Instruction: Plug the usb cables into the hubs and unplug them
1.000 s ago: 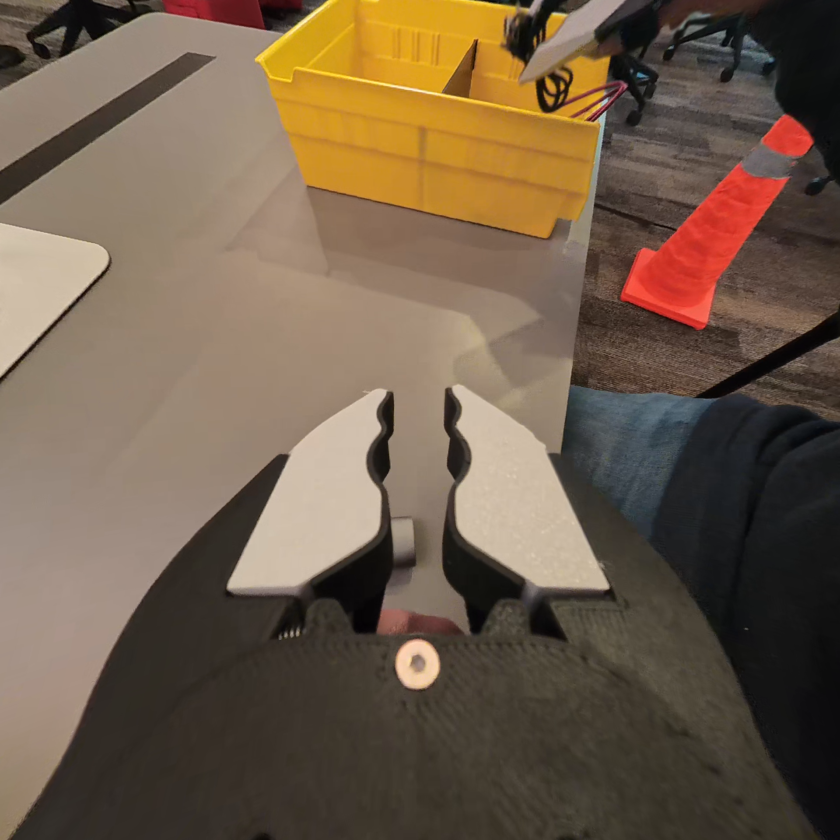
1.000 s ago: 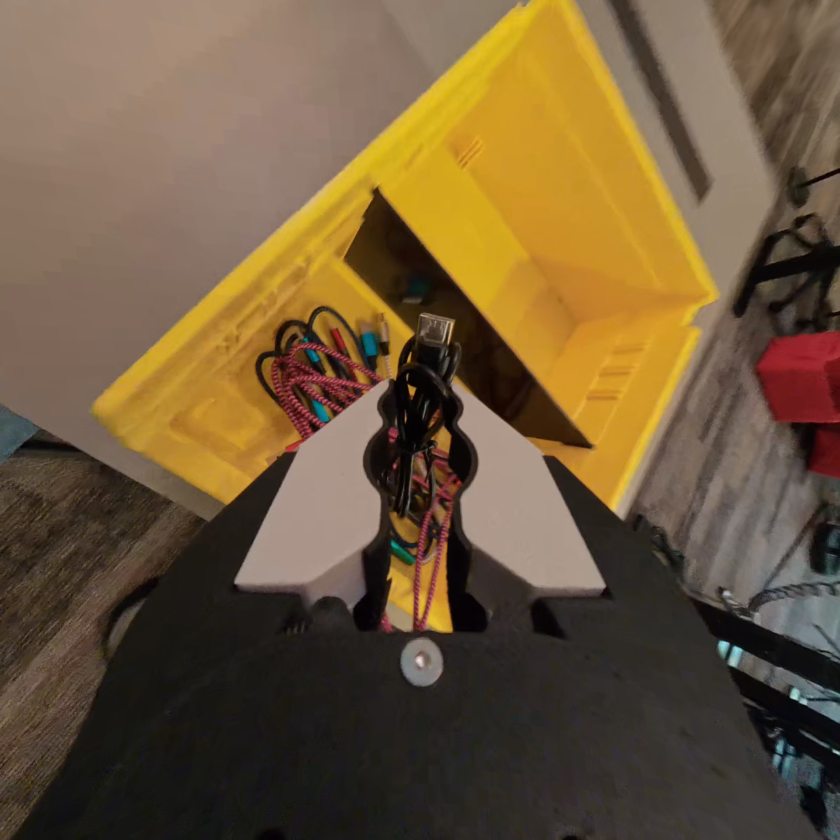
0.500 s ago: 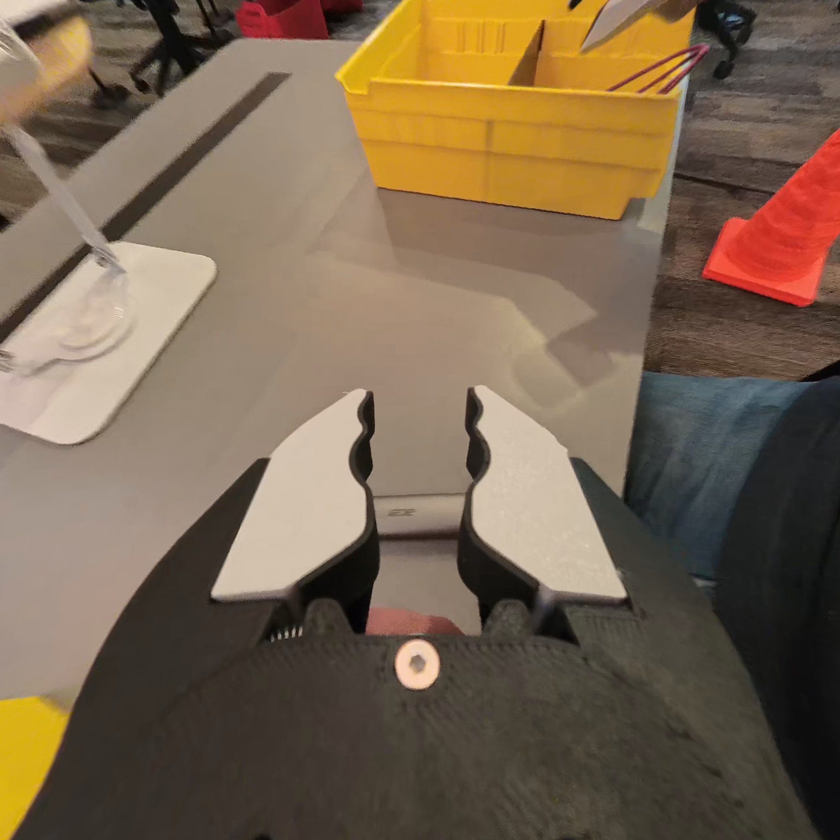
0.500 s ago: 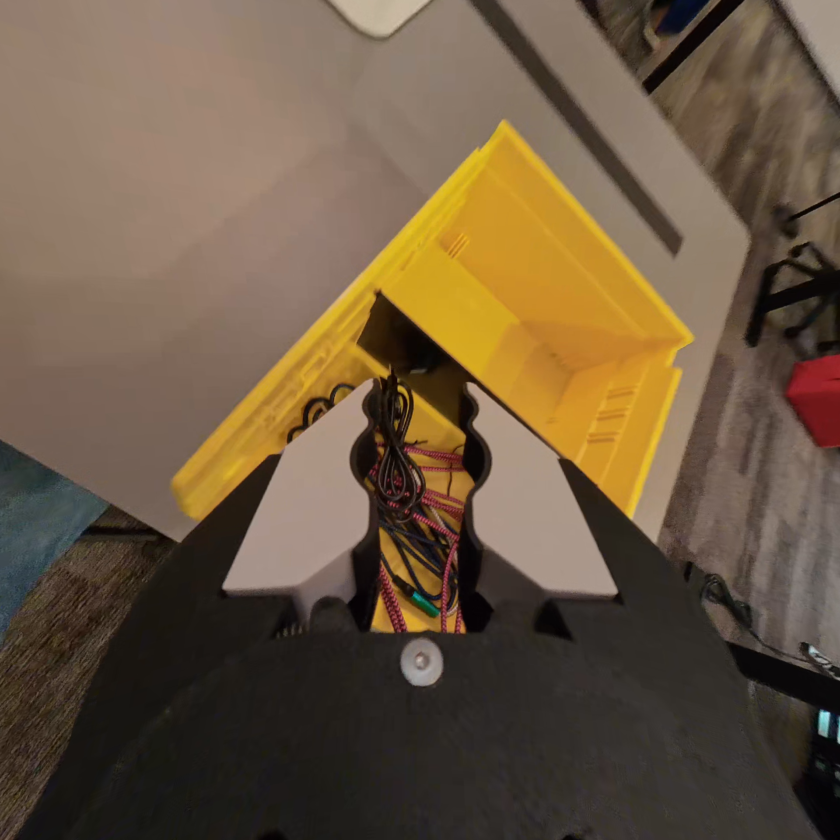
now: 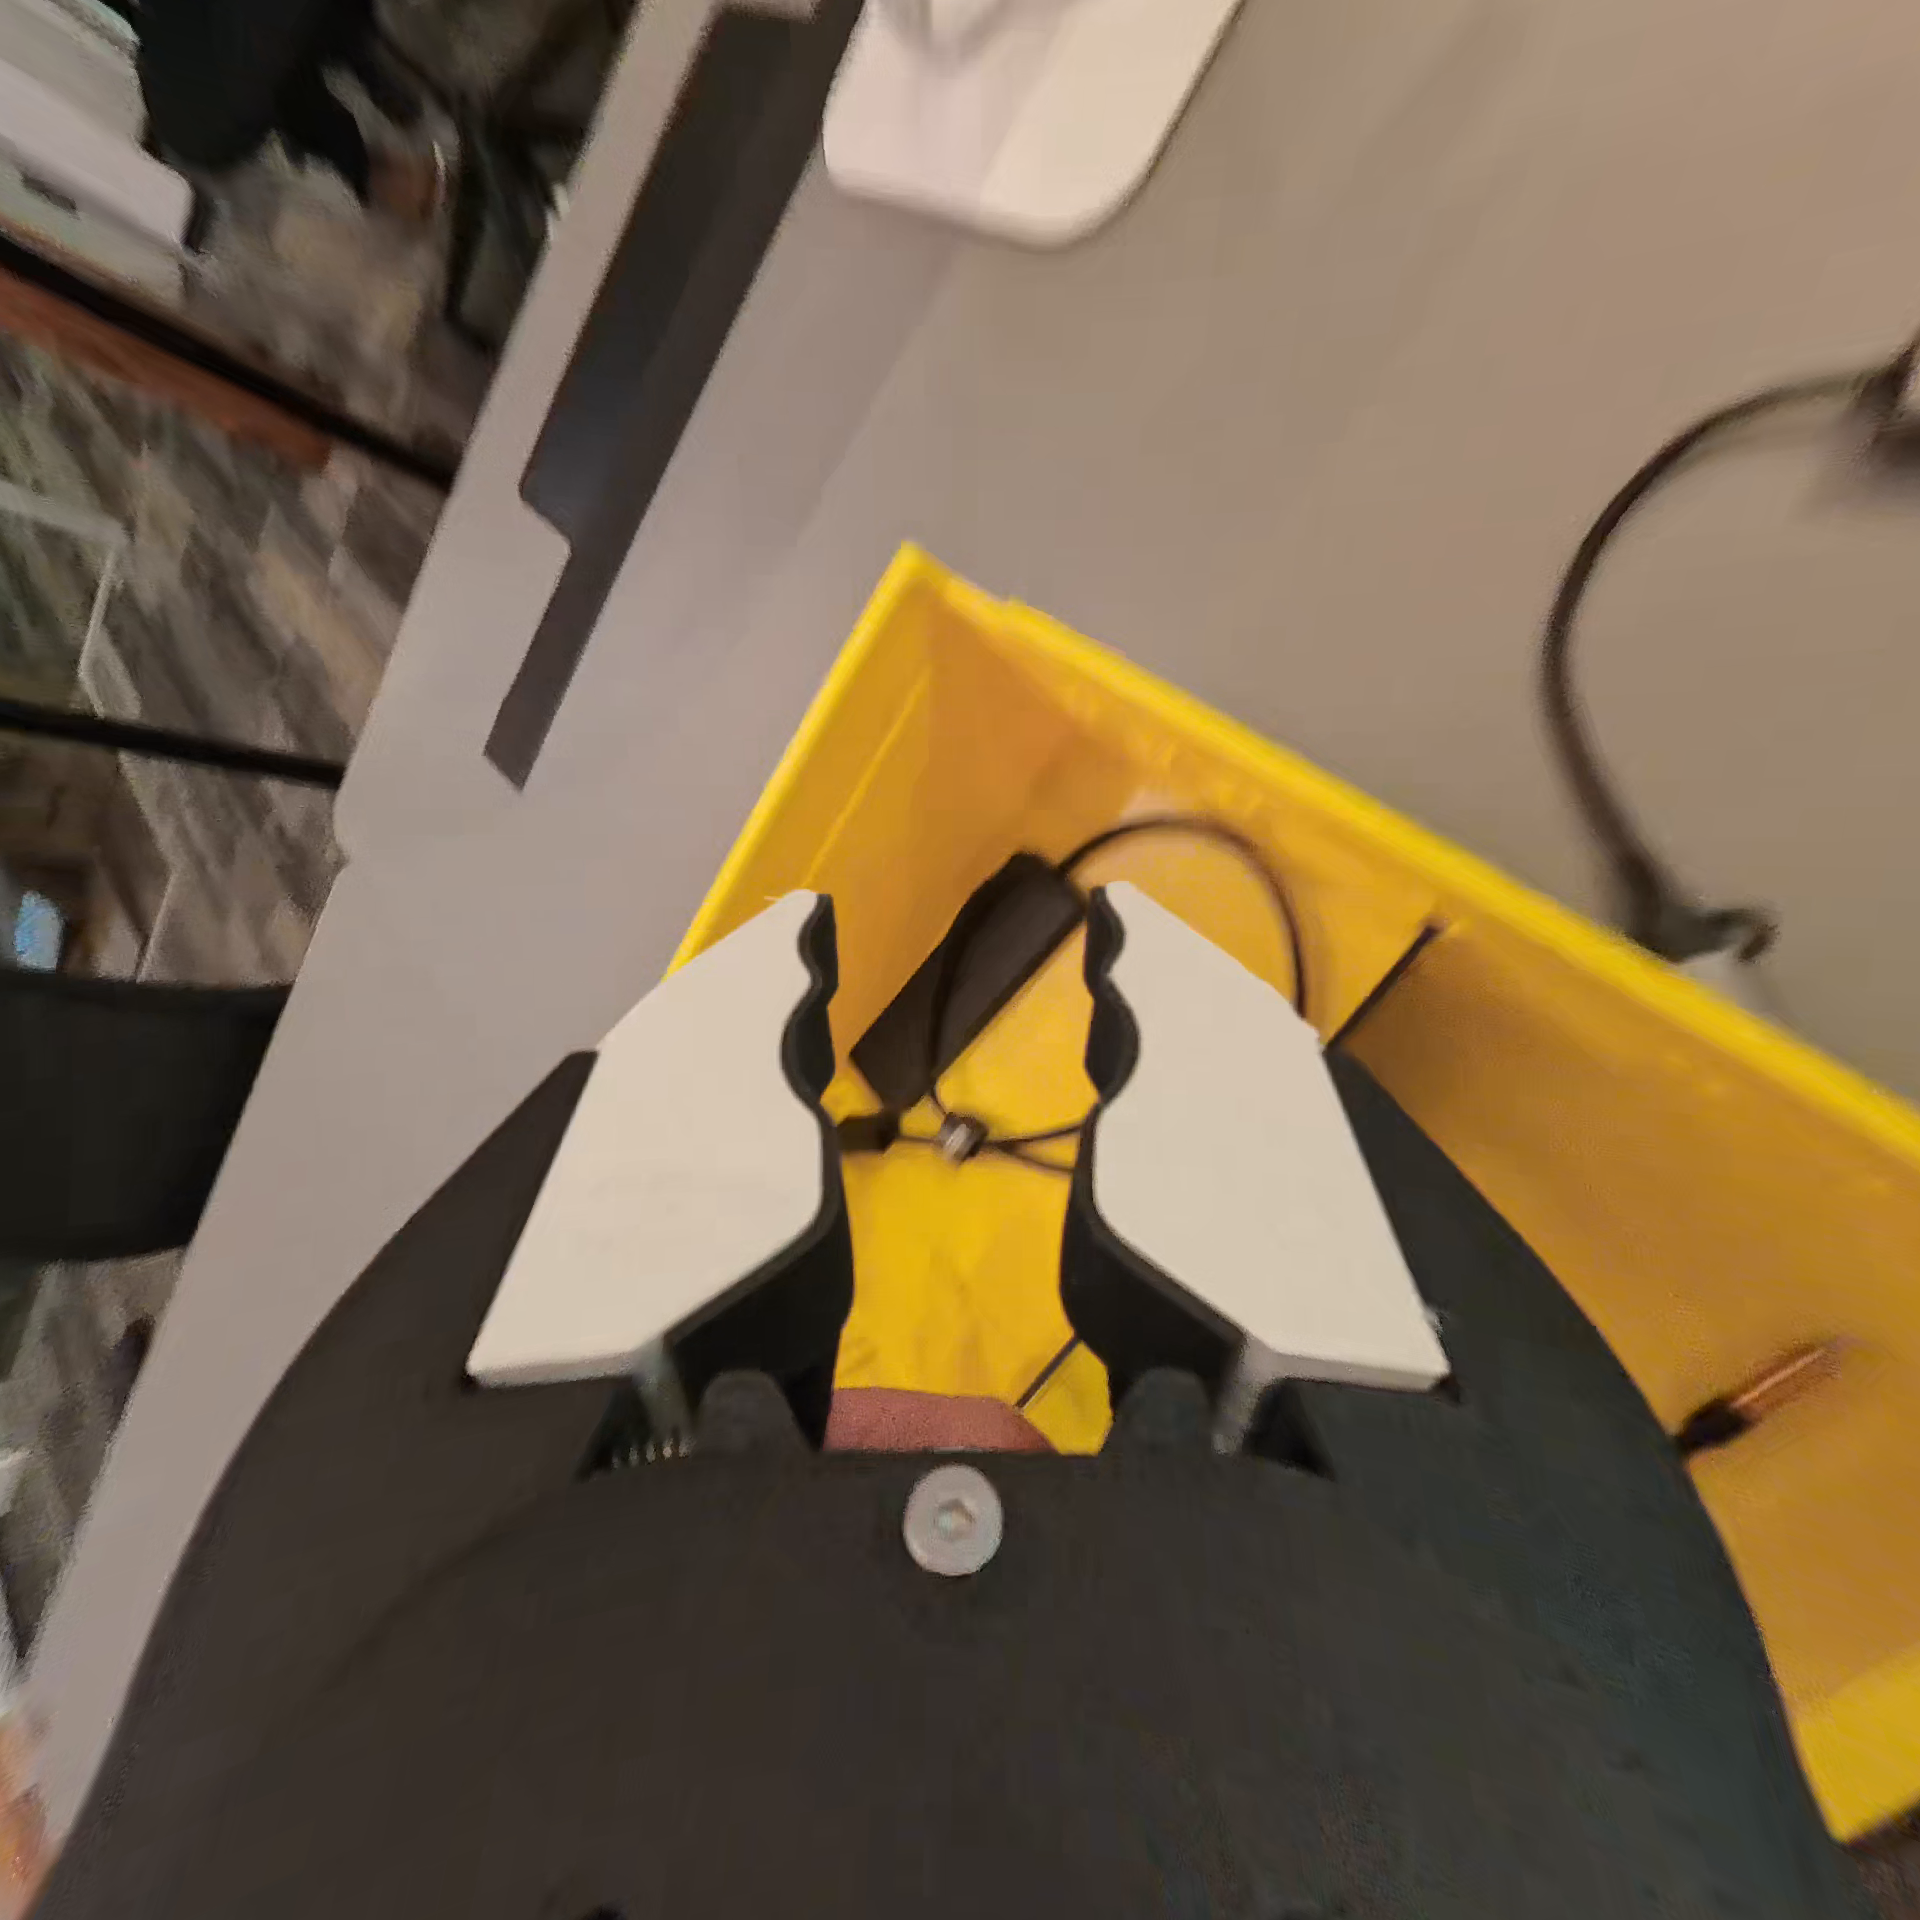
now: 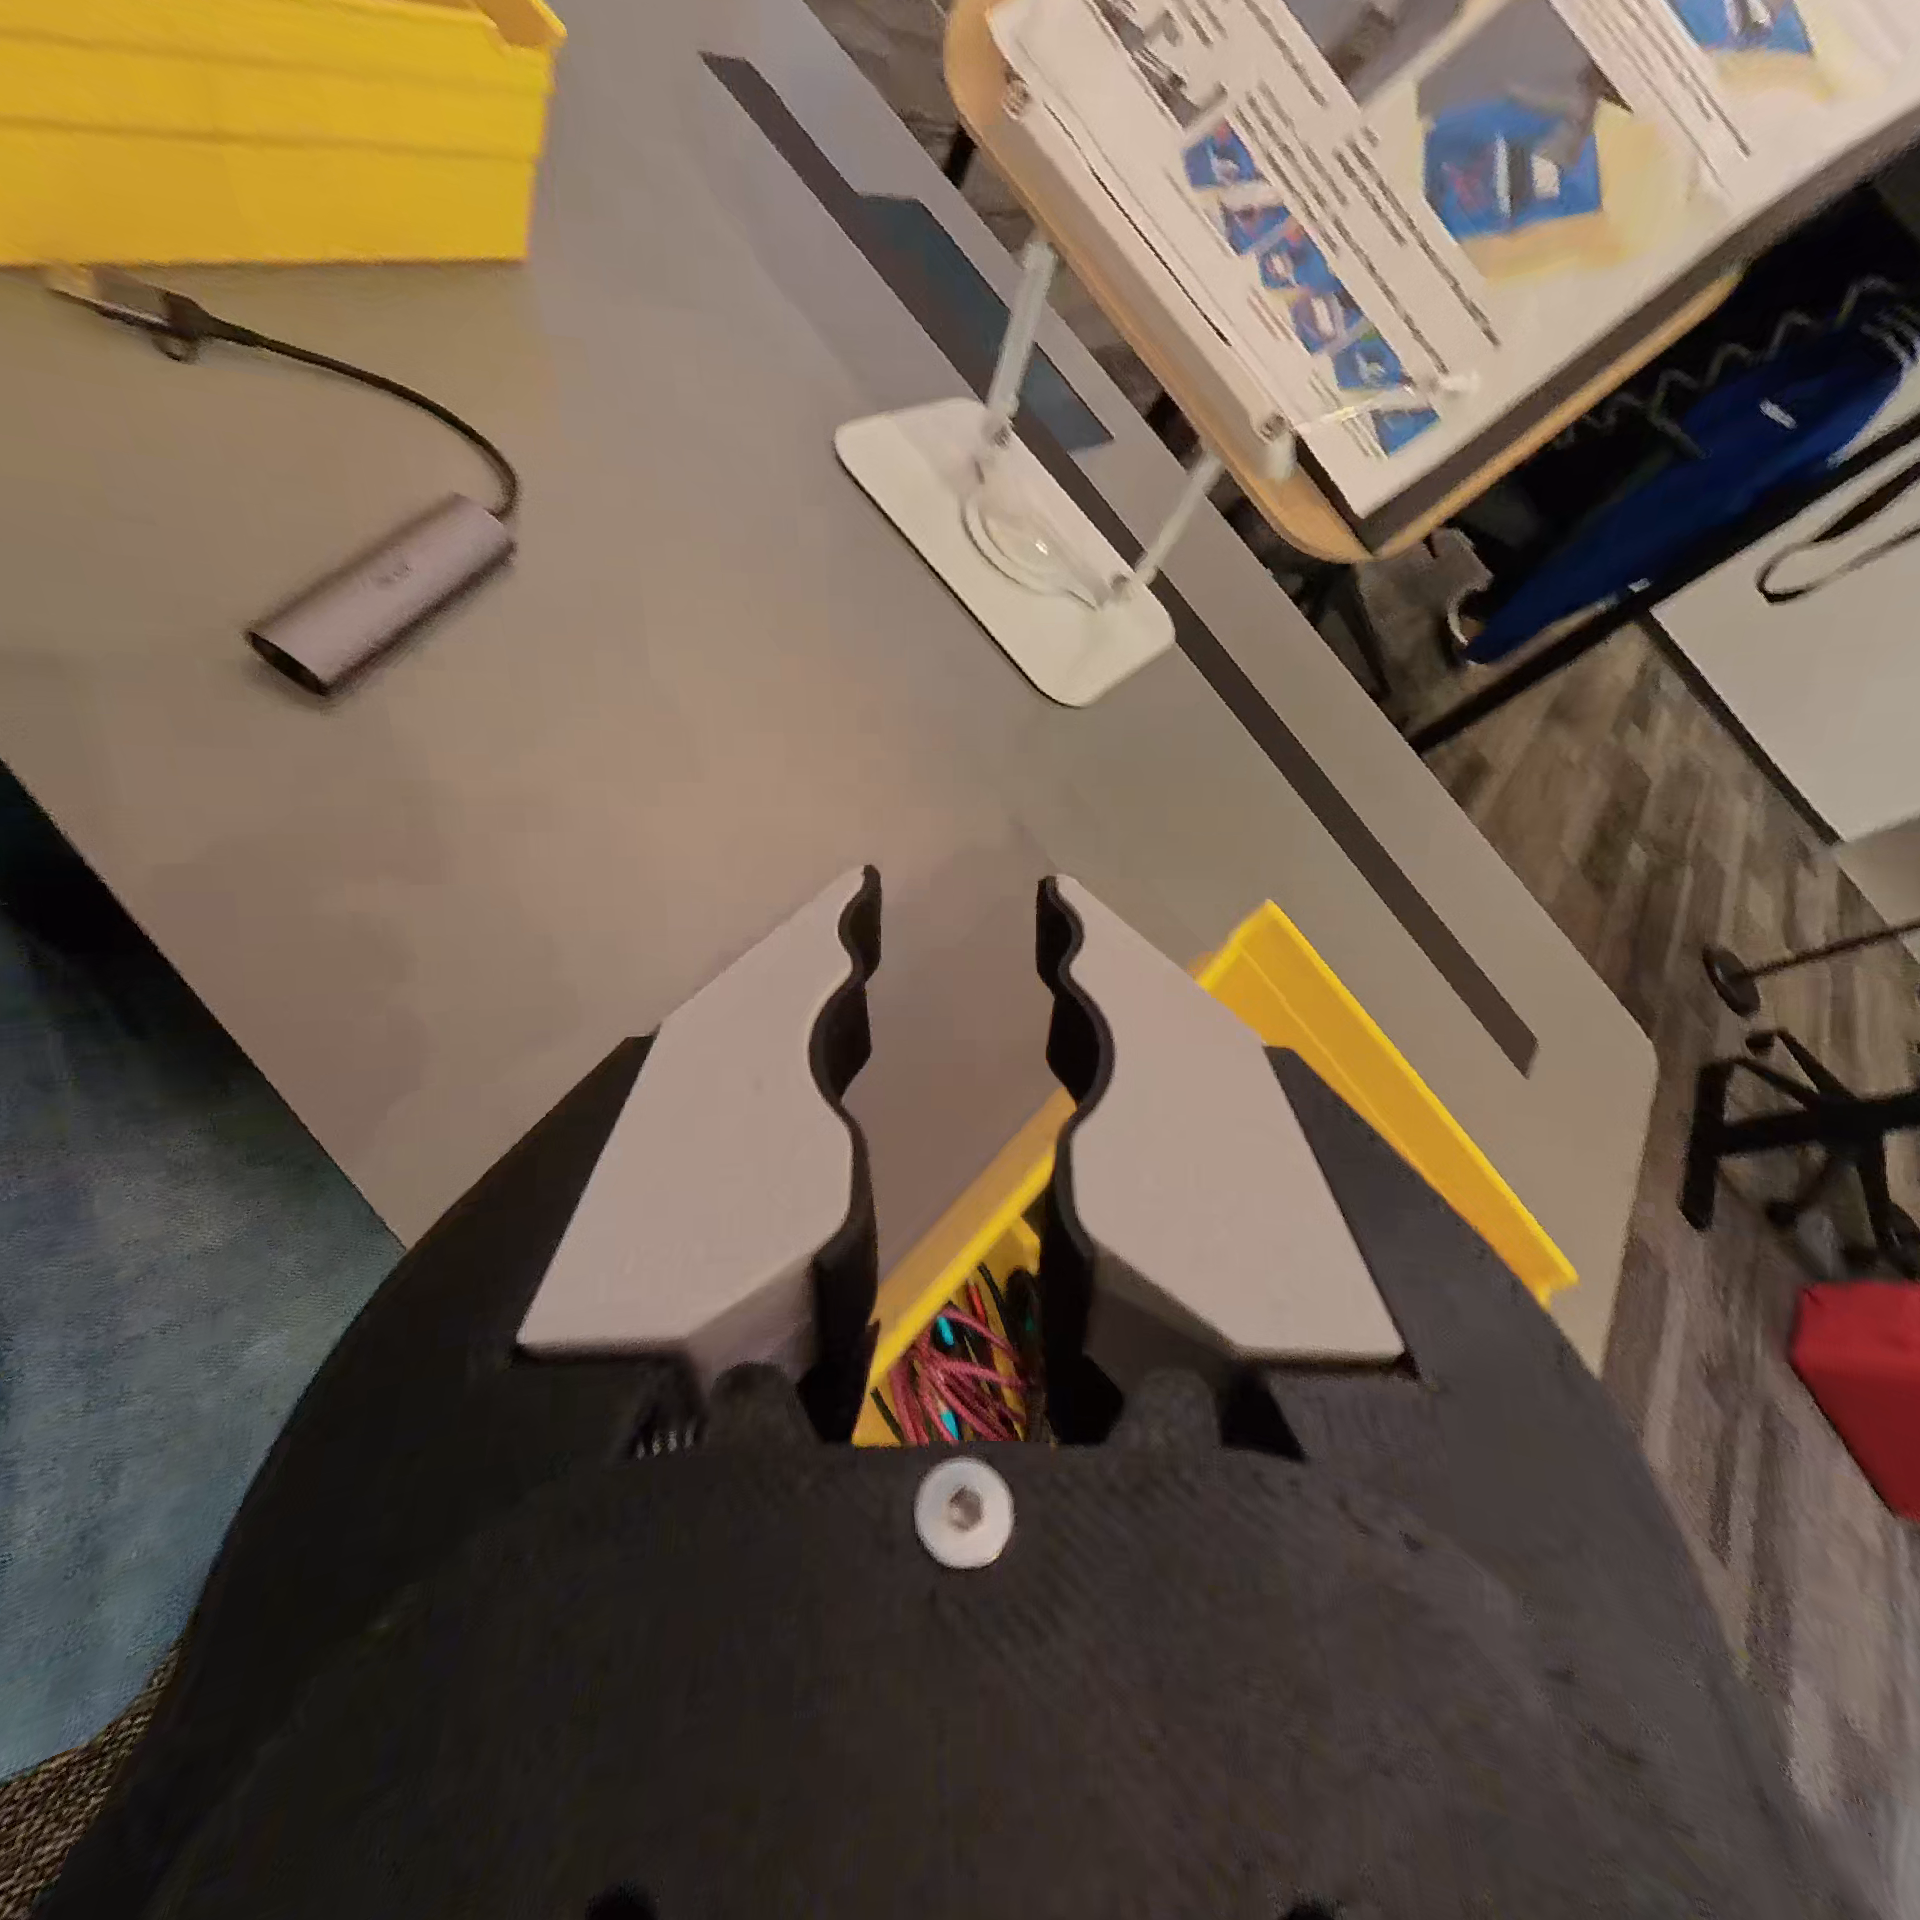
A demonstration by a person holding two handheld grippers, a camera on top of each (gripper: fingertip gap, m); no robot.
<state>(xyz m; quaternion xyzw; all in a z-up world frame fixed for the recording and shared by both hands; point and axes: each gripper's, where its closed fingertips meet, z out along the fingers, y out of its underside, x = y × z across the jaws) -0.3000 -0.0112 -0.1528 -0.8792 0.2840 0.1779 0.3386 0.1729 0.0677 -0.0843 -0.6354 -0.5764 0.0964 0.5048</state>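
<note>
The left gripper [image 5: 958, 925] hangs over a yellow bin [image 5: 1226, 727] with its fingers [image 5: 675, 1153] spread wide and nothing between them. Seen in the gap, on the bin floor, lies a black hub [image 5: 966, 987], its long axis slanting from lower left to upper right, with a thin black lead [image 5: 1247, 873] looping off its far end toward the right. A divider slot [image 5: 1392, 977] splits this bin, and a copper-tipped plug [image 5: 1756, 1403] lies in the right section. The right gripper [image 6: 956, 883] is also parted and empty, its tips over bare grey table [image 6: 644, 790]; under its base a second yellow bin [image 6: 1371, 1091] holds a tangle of red and black cables [image 6: 956, 1371]. Well away to the left lies a grey hub [image 6: 384, 592], long axis running lower left to upper right, its black cord [image 6: 395, 395] curving back to a plug near a third yellow bin [image 6: 270, 135]. A white stand base [image 6: 1049, 623] sits near the table's far edge, with open surface between it and the grey hub.
</note>
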